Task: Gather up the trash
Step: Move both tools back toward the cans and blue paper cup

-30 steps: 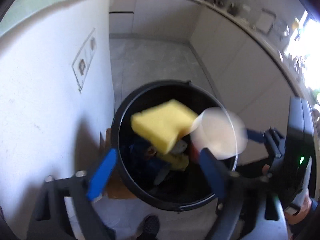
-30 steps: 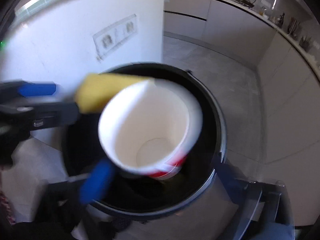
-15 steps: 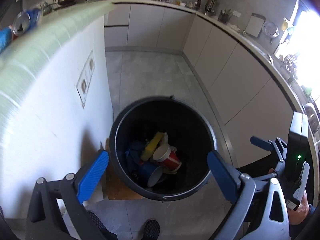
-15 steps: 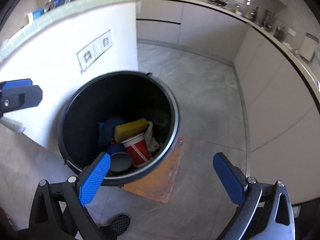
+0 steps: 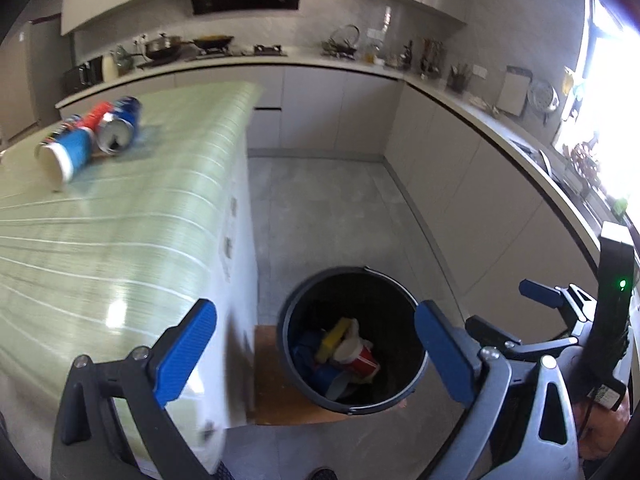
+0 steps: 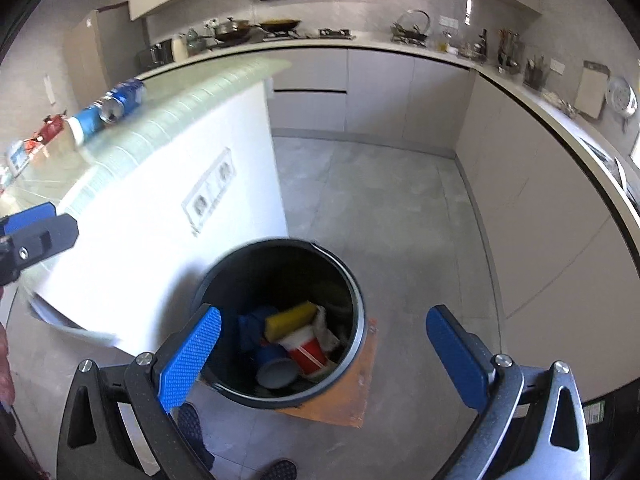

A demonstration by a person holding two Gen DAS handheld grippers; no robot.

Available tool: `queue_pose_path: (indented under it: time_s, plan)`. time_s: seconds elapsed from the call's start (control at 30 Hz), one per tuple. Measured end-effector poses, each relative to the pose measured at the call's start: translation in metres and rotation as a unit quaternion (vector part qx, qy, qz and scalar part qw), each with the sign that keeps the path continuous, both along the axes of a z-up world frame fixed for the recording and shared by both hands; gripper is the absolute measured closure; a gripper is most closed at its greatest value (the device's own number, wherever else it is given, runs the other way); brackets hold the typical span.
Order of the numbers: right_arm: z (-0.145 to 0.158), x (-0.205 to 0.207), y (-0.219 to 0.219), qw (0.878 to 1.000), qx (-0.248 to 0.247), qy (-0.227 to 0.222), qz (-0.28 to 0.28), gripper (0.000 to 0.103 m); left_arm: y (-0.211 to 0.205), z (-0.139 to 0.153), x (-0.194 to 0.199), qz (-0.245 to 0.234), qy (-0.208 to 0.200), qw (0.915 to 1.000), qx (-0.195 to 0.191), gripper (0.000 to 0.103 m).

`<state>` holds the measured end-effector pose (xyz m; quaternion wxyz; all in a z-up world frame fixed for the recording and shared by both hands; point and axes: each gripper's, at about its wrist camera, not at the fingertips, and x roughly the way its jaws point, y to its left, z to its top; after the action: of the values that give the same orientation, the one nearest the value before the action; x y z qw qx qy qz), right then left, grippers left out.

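drop step judged done: sponge point(image 6: 291, 319) and red cup point(image 6: 306, 351) lie in bin point(image 6: 359, 312); left gripper point(image 5: 316, 354) and right gripper point(image 6: 322, 356) spread, empty; blue cup point(image 5: 66, 155) and can point(image 5: 118, 130) on desk point(image 5: 104, 240) to be fetched next

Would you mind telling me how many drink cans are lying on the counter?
1 clearly: a blue can lying on the green counter, beside a blue cup. Something red behind them is too blurred to identify.
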<state>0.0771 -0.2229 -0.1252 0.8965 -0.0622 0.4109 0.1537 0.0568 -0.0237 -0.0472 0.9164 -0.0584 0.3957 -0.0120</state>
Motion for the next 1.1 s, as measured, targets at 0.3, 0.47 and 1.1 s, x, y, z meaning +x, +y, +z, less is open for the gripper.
queue_pose_path:
  time_s: [0.3,0.47,1.1]
  plan:
    - [0.043,-0.005,0.063,0.997,0.015,-0.046,0.061,0.000,0.056,0.015,-0.026,0.070,-0.020,0.9973,0.004,0.003]
    - [0.061,-0.007,0.098,0.994,0.014,-0.059,0.087,0.000,0.093,0.021,-0.037,0.108,-0.026,0.9938,0.003,0.003]
    - [0.107,0.029,0.240,0.993,0.033,-0.070,0.094,0.000,0.247,0.033,0.003,0.130,-0.048,0.9895,0.041,0.004]
